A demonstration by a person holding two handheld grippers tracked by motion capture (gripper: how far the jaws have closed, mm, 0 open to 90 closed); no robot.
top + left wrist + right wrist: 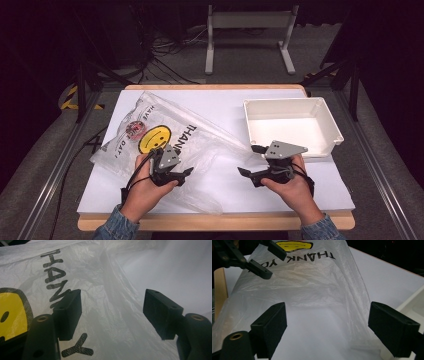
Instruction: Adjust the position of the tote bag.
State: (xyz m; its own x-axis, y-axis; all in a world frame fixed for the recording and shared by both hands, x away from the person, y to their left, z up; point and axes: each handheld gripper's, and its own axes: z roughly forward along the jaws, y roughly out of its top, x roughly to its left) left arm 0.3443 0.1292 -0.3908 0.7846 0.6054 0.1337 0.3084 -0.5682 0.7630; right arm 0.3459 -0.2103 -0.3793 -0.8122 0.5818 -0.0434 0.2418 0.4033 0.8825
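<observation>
The plastic bag lies across the counter's left half, long axis running toward the near edge, with the left tool directly over it, jaws apart and gripping nothing, while the open right tool stands off its right edge.

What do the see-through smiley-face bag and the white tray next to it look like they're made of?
Translucent bag with the yellow smiley face and black lettering: thin plastic film by the look of it, slightly glossy; it creases finely and the white table surface shows through it.

White rectangular tray: probably rigid moulded plastic, smooth with a soft sheen; it has thin upright walls and a rolled rim, though enamelled metal can't be excluded.
</observation>
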